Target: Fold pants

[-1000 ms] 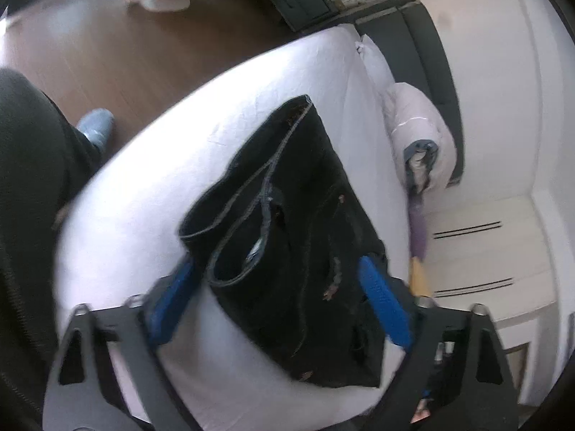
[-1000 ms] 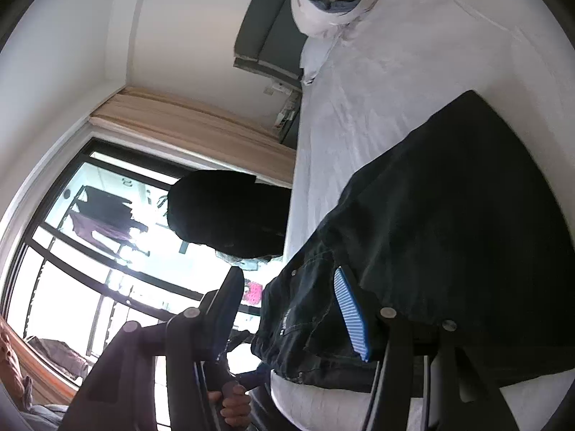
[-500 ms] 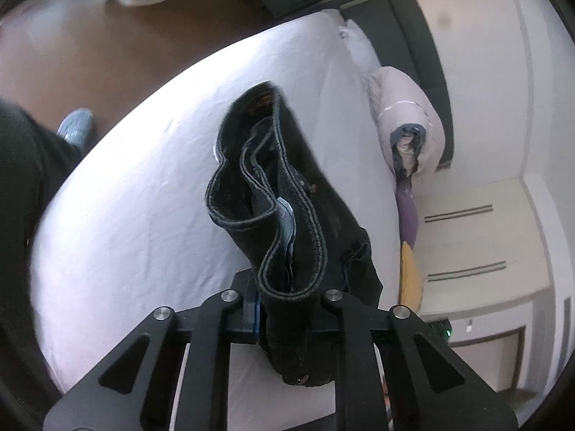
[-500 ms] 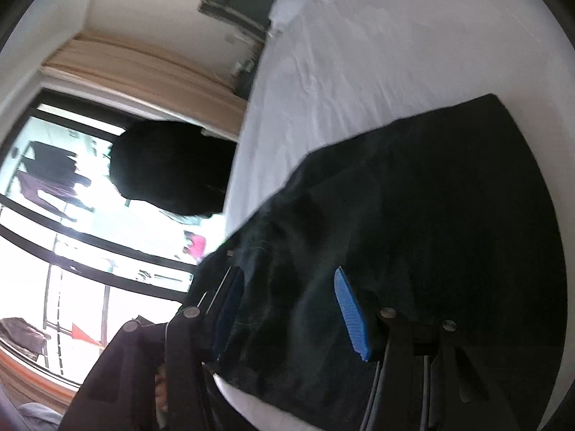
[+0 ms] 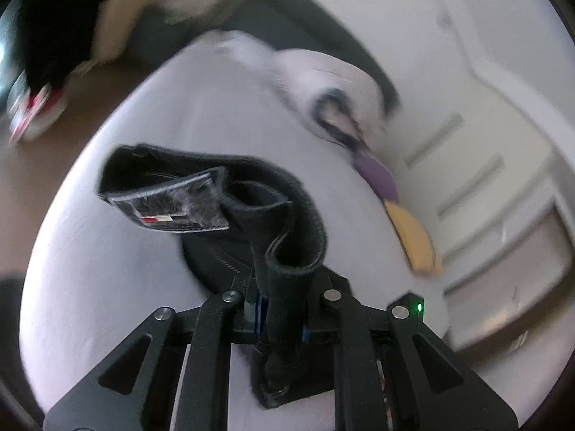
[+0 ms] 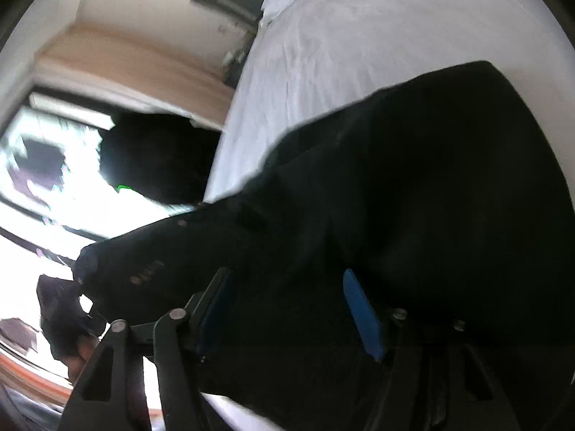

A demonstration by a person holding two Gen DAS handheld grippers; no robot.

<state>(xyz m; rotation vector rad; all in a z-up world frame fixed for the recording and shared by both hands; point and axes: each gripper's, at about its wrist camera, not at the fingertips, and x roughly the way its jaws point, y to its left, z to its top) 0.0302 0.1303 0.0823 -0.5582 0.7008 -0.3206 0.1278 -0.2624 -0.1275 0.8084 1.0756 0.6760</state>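
left wrist: my left gripper (image 5: 280, 327) is clamped on the black pants (image 5: 287, 215), waistband bunched up over the white bed (image 5: 107, 269)
right wrist: my right gripper (image 6: 287, 309) has blue fingers (image 6: 361, 312) spread apart, pants (image 6: 413, 197) lying between them on the bed (image 6: 323, 54)

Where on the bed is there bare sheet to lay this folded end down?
Bare white sheet lies beyond the black pants, toward the rolled white duvet, and left of them toward the wood floor. It is crowded near the left hand-held gripper, where the cloth bunches.
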